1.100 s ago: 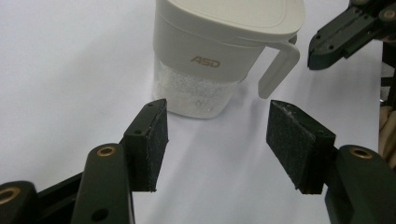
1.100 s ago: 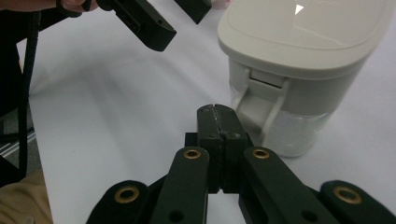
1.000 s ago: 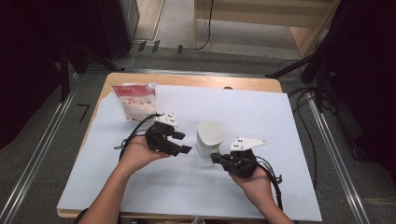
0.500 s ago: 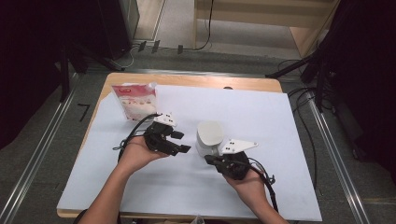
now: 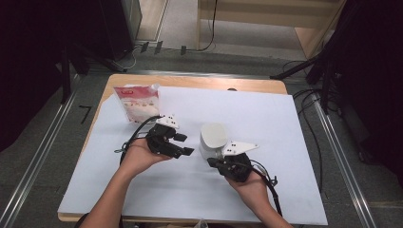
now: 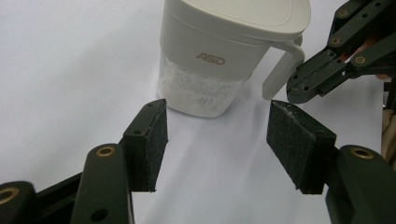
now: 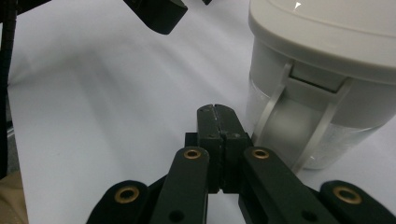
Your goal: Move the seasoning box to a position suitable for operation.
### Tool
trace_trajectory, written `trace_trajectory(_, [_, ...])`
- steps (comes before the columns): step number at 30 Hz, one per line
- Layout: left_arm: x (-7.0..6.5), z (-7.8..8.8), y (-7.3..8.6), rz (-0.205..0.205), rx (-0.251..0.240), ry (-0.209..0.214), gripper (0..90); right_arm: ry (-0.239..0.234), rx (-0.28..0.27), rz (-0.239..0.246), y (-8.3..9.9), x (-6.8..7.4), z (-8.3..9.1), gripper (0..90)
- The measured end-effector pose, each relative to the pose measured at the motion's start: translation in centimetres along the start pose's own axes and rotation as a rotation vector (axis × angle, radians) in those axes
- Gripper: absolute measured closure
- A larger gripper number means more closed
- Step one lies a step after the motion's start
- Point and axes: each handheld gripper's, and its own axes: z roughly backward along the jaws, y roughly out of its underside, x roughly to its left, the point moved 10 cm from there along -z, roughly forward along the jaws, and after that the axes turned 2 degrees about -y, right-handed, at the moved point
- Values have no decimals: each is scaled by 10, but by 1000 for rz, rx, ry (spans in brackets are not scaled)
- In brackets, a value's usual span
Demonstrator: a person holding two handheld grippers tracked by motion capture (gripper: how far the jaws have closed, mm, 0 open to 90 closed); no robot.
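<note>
Lidded jug (image 5: 212, 138) on white sheet (image 5: 285, 142); left gripper (image 6: 224, 144) released, right gripper (image 7: 218, 122) clenched empty beside handle (image 7: 275, 121).

A white lidded jug (image 5: 212, 139) is seen standing upright on the white sheet near the middle of the desk. Its lid is closed, "ASD" is printed on the upper wall (image 6: 210, 59), white grains are visible through the clear lower part, and a handle (image 6: 280, 70) is carried on one side.
</note>
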Motion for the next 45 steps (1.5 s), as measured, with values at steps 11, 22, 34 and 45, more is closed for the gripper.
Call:
trace_trajectory(11, [-1, -2, 1, 0, 0, 0, 395, 9, 13, -31, 3, -12, 10, 900])
trace_trajectory(22, [-2, -8, 1, -28, 10, 6, 411, 26, 10, -52, 4, -29, 20, 900])
trace_trajectory(34, [5, -15, 0, 6, 20, -13, 435, 49, 11, -92, 6, -50, 29, 900])
trace_trajectory(45, [12, -23, -11, 28, -5, -21, 678, 58, 14, -117, 7, -62, 36, 900])
